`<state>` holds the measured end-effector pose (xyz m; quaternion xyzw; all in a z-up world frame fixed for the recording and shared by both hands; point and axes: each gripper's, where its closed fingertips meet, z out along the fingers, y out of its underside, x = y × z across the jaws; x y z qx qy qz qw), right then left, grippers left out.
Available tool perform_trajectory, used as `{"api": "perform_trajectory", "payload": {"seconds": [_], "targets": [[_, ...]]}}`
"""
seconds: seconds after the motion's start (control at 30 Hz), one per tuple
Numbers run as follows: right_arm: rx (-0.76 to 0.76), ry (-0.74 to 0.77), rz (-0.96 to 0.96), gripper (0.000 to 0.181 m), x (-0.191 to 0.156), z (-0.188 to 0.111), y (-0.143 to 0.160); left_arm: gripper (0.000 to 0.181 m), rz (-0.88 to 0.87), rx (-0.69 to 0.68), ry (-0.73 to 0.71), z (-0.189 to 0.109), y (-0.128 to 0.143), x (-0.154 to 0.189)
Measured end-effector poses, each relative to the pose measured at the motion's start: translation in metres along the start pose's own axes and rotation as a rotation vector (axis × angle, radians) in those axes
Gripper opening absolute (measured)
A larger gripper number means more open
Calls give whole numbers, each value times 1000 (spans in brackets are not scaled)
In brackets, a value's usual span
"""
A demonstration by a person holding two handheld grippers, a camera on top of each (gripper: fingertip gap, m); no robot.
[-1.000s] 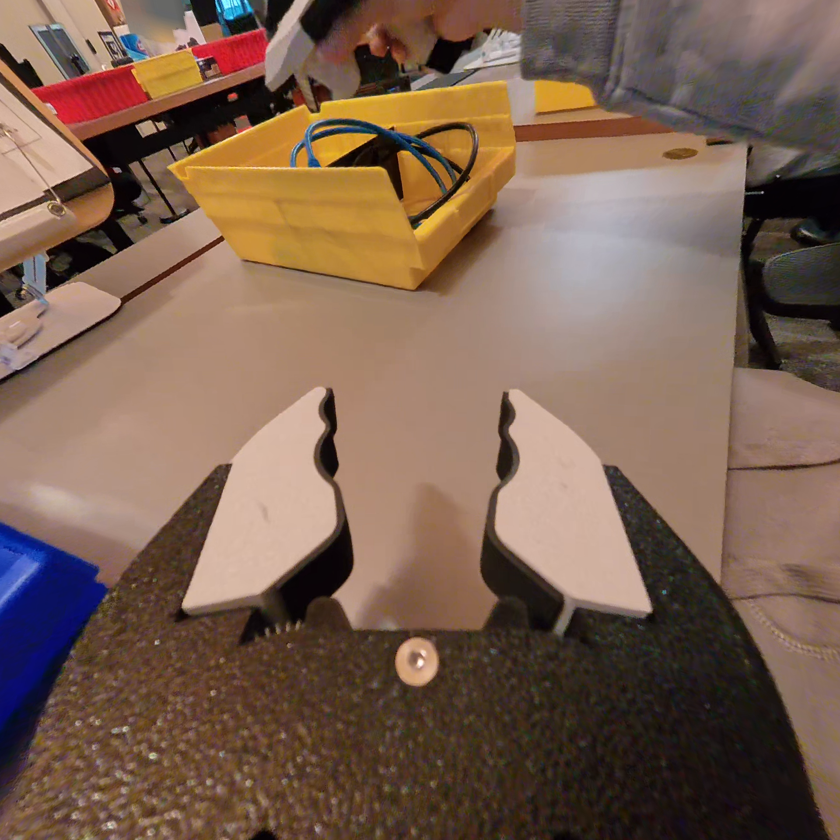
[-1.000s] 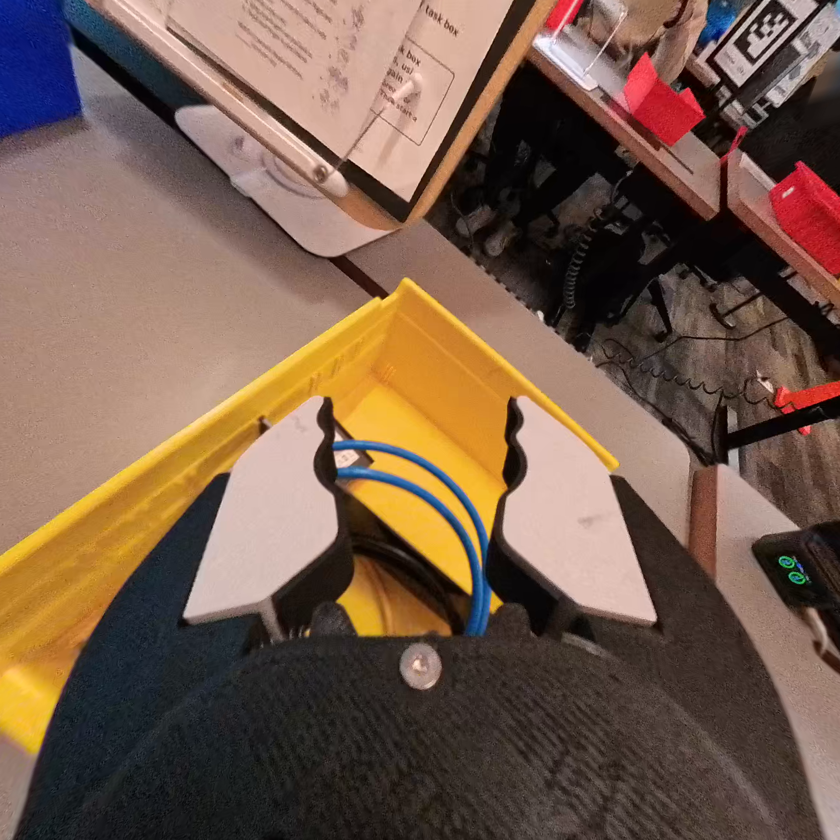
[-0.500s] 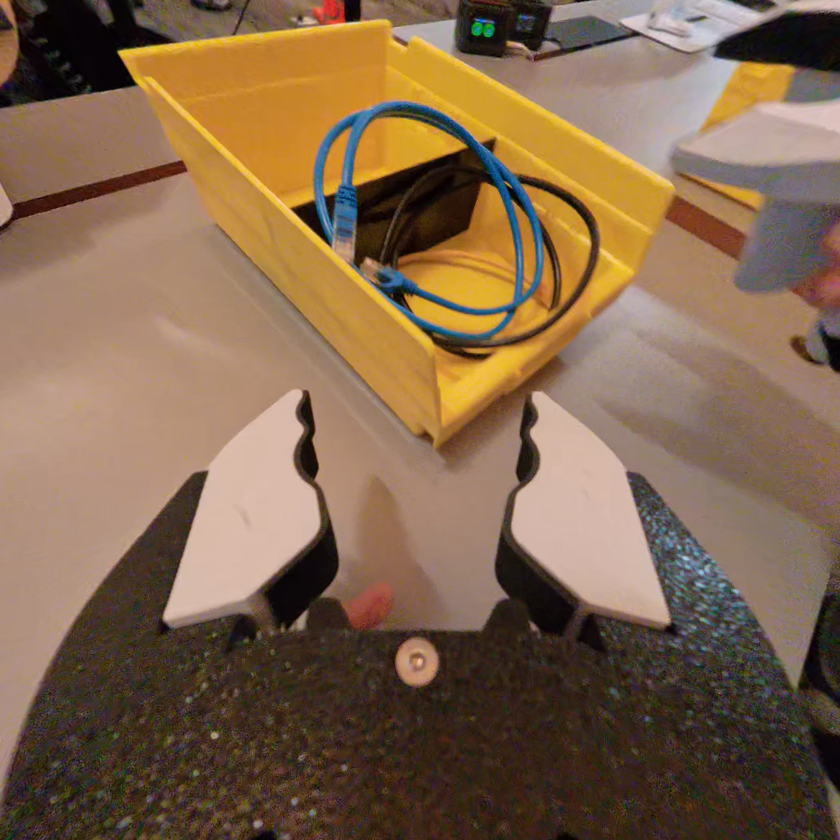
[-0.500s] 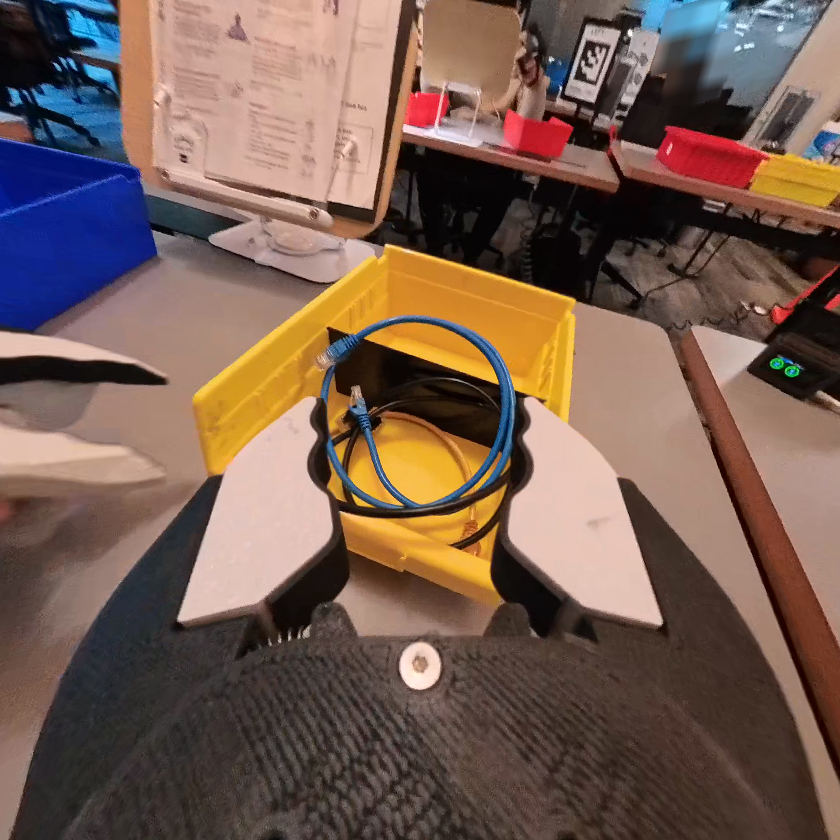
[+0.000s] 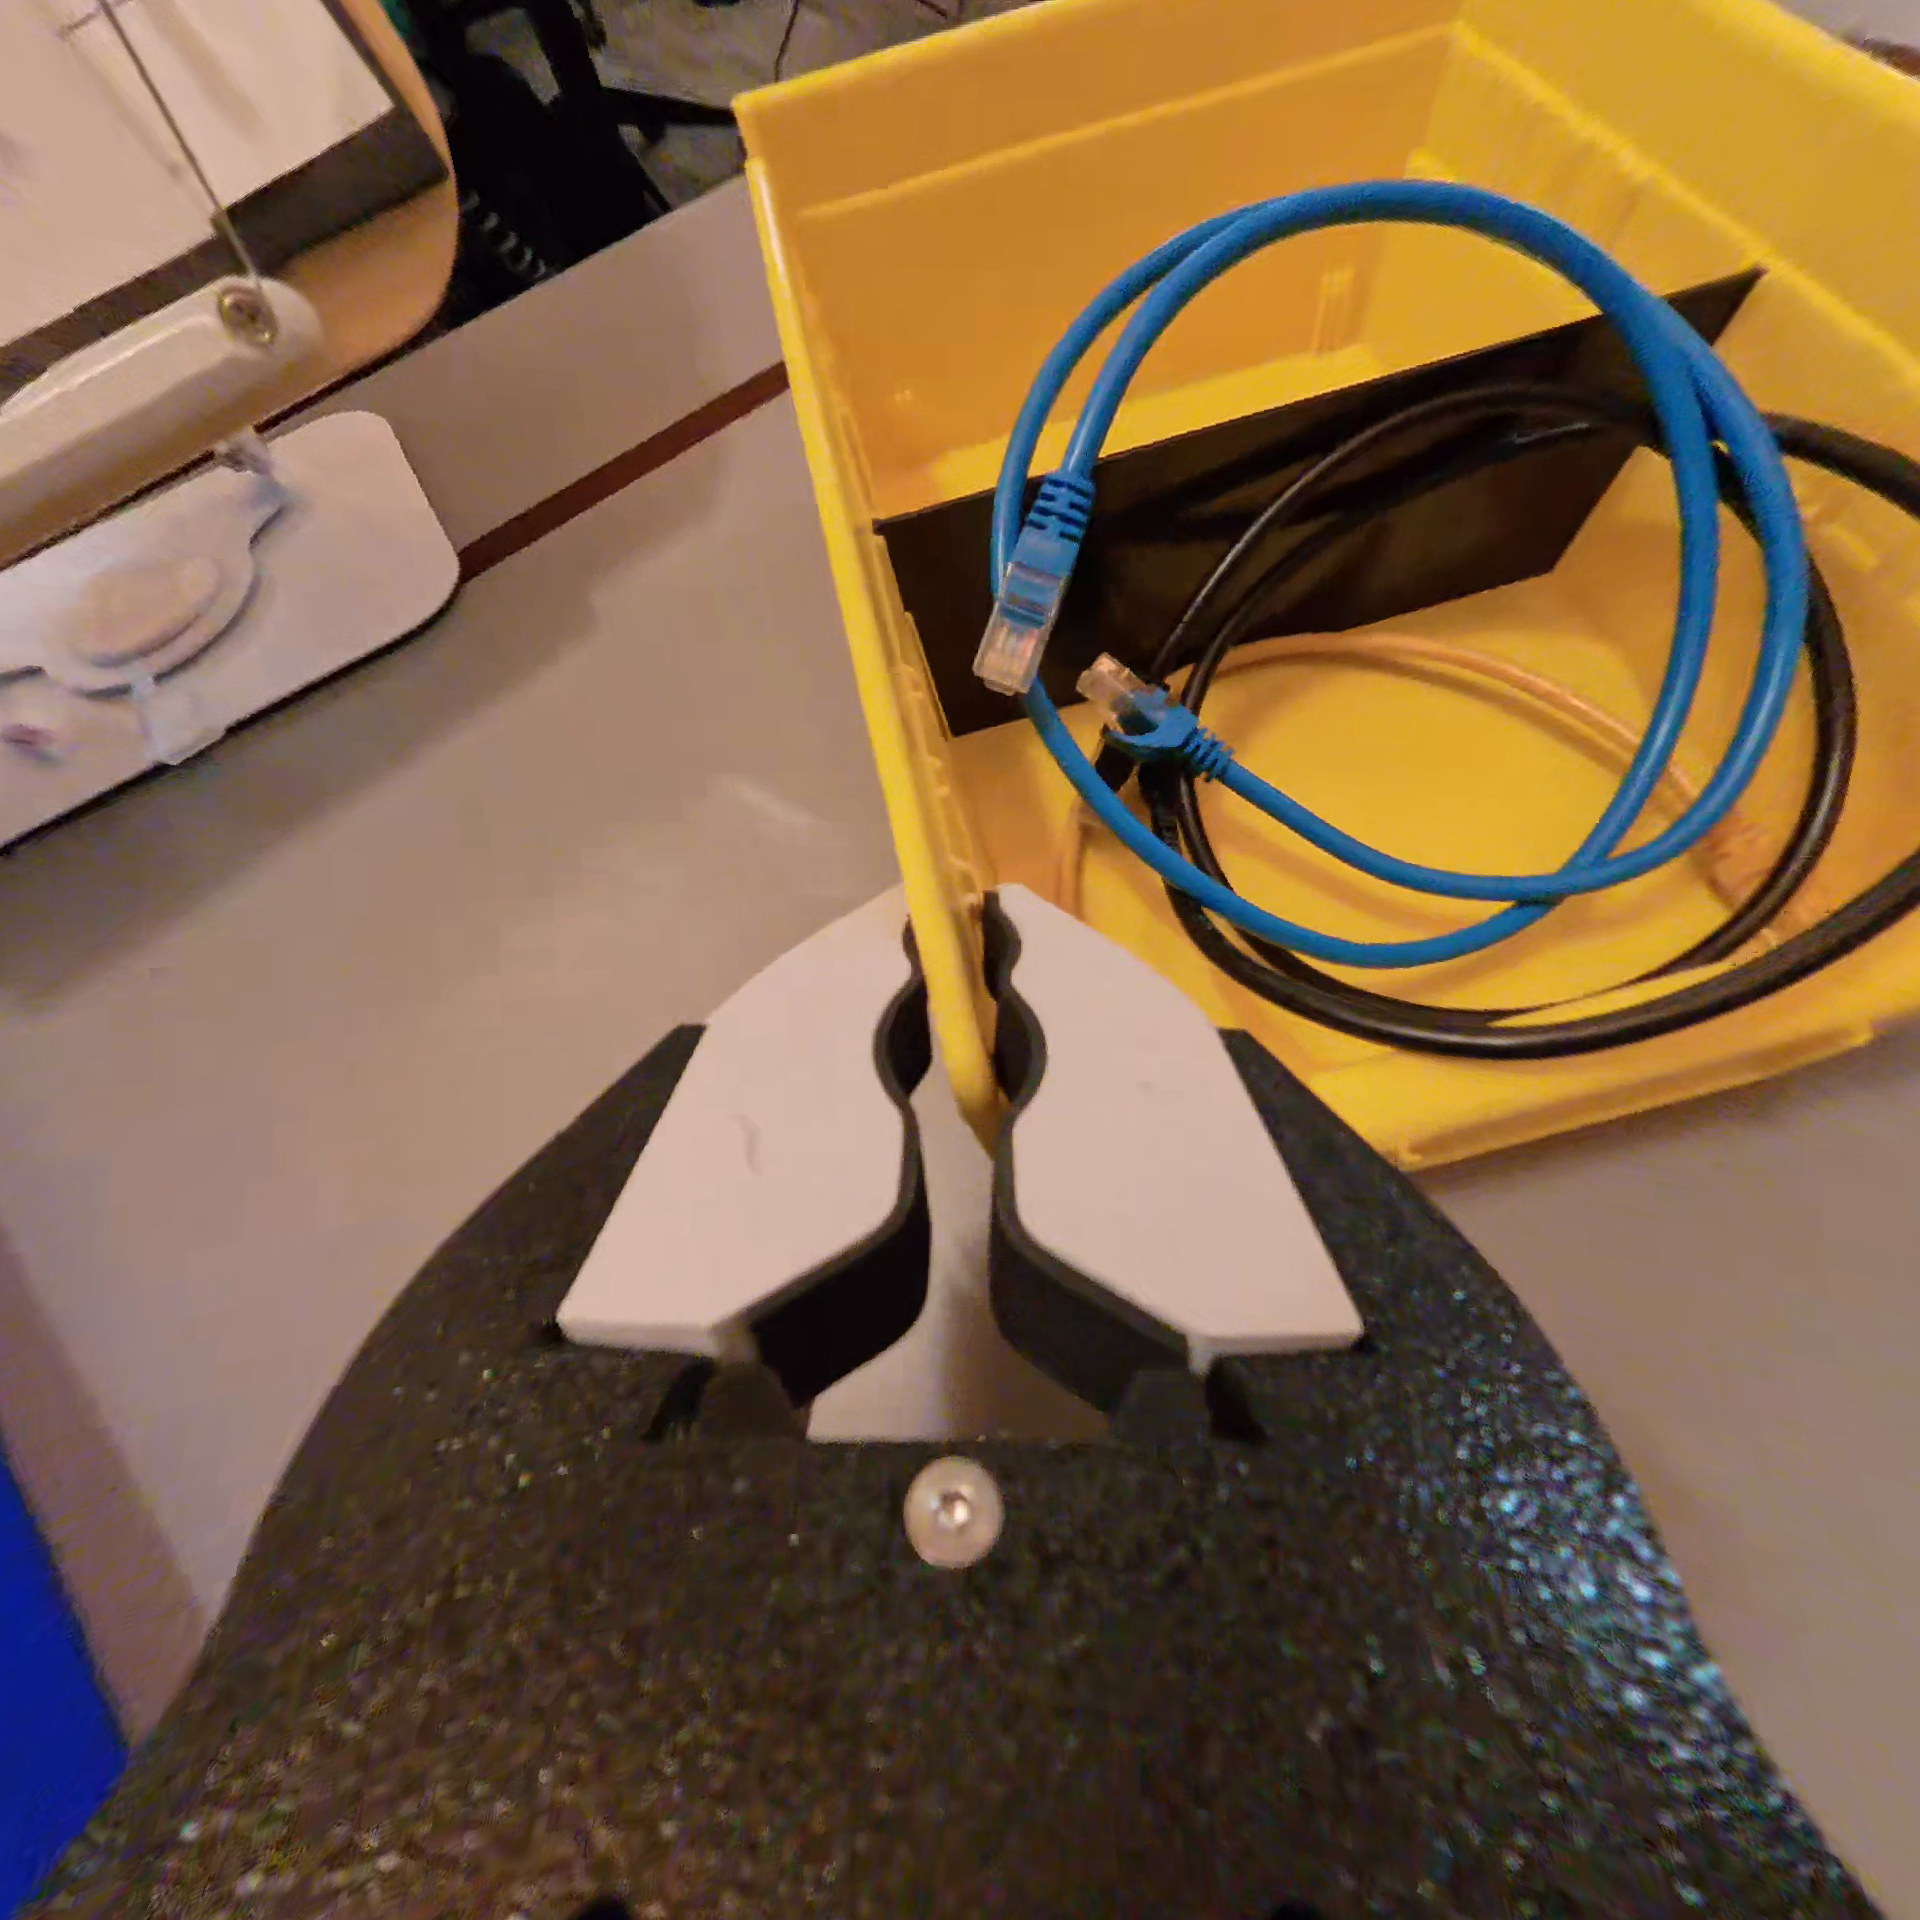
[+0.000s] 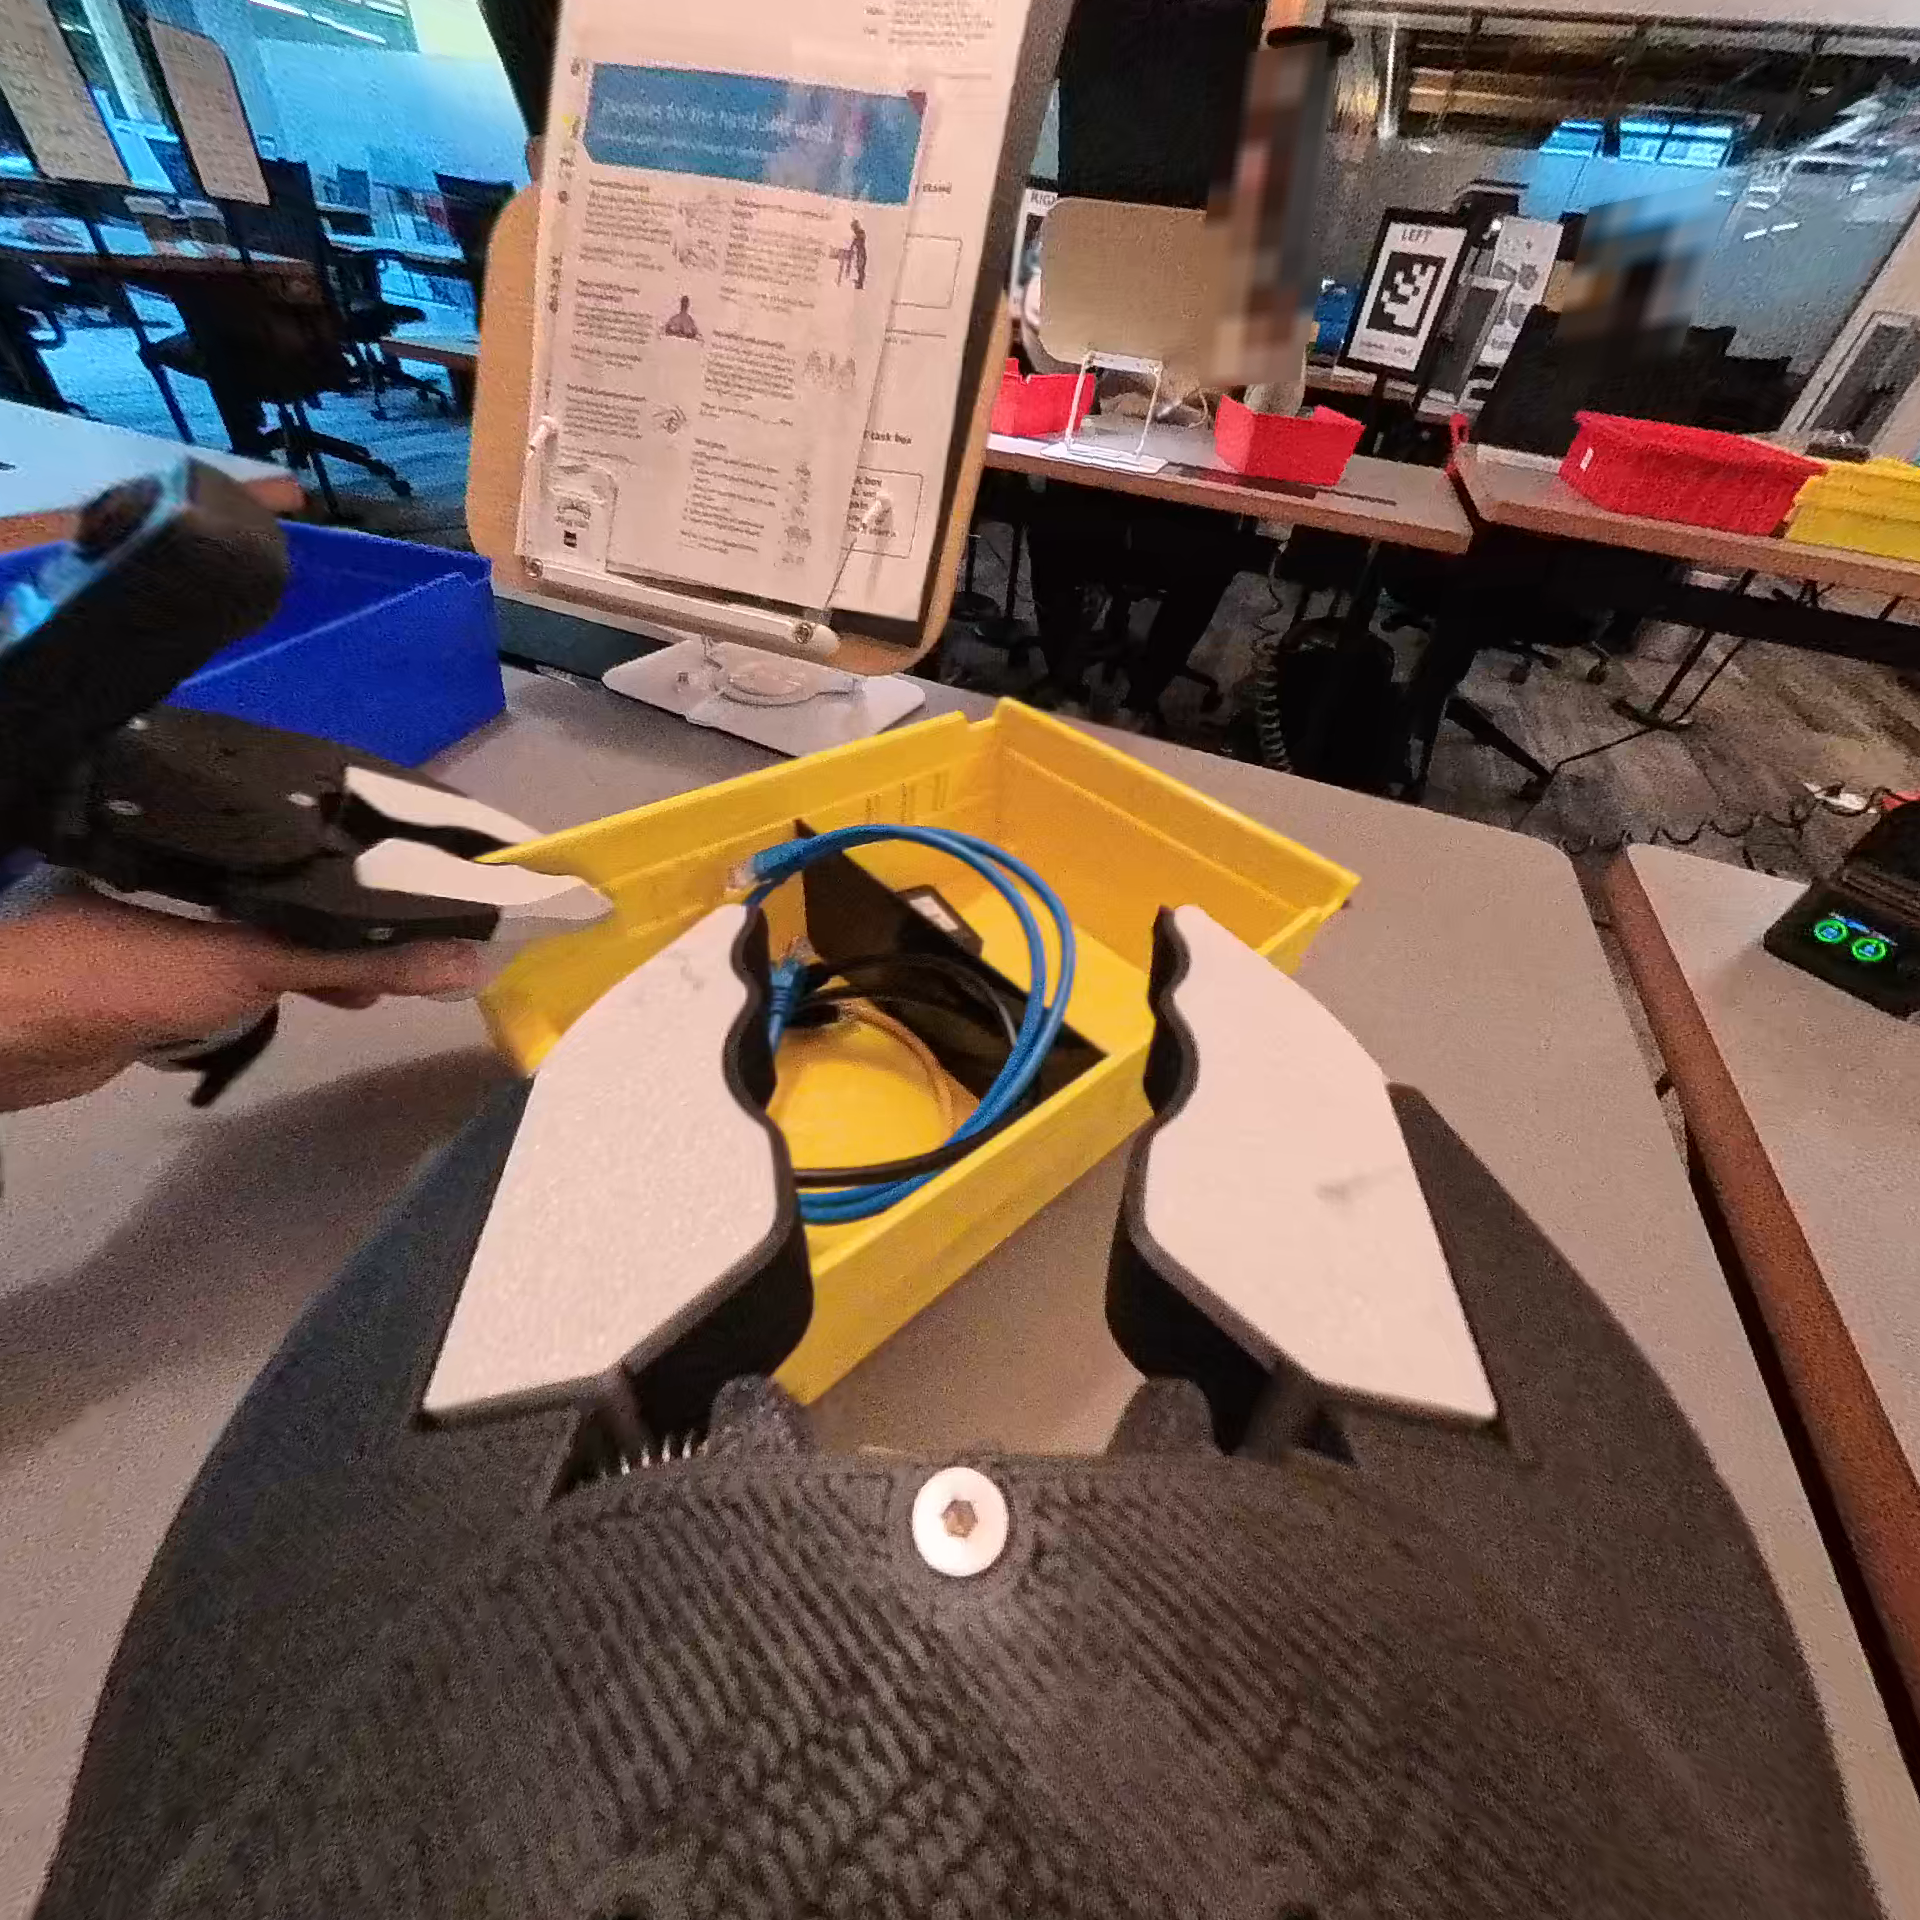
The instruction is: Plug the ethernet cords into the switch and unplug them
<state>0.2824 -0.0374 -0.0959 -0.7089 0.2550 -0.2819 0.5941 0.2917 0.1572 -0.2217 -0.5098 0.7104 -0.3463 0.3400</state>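
A yellow bin [image 5: 1091, 260] on the grey table holds a coiled blue ethernet cord [image 5: 1039, 540], a black cord [image 5: 1507, 1034], a pale orange cord [image 5: 1455, 665] and the black switch [image 5: 1299, 520], which stands on edge across it. My left gripper [image 5: 951, 935] is shut on the bin's left side wall near its front corner. It also shows in the right wrist view [image 6: 478, 883], held by a hand. My right gripper [image 6: 954, 920] is open and empty, above the table just in front of the bin [image 6: 1122, 821]. The blue cord [image 6: 862, 1200] lies loose, with both plugs free.
A blue bin [image 6: 353, 644] stands at the left. A document stand [image 6: 748, 343] on a white base [image 5: 208, 582] is behind the yellow bin. A second table at the right carries a black device with green lights [image 6: 1849, 935]. Red bins [image 6: 1683, 478] sit on far tables.
My left gripper moved up to the yellow bin and shut on its side wall. My right gripper drew back out of the bin and stays open.
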Motion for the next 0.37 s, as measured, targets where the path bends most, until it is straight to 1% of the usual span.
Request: {"api": "perform_trajectory", "payload": {"seconds": [0.1, 0.17, 0.23, 0.3, 0.37], "targets": [[24, -15, -14, 69, -7, -3, -8, 7, 78, -49, 50, -48, 33, -11], [33, -37, -17, 68, -16, -2, -14, 8, 122, -82, 89, -90, 62, -21], [37, -65, -24, 68, -28, 3, -16, 6, 108, -107, 121, -139, 95, -35], [20, -107, -38, 68, -49, 13, -15, 5, 65, -127, 156, -190, 129, -49], [-1, -176, -58, 71, -81, 25, -13, 5, 31, -150, 150, -239, 163, -67]]}}
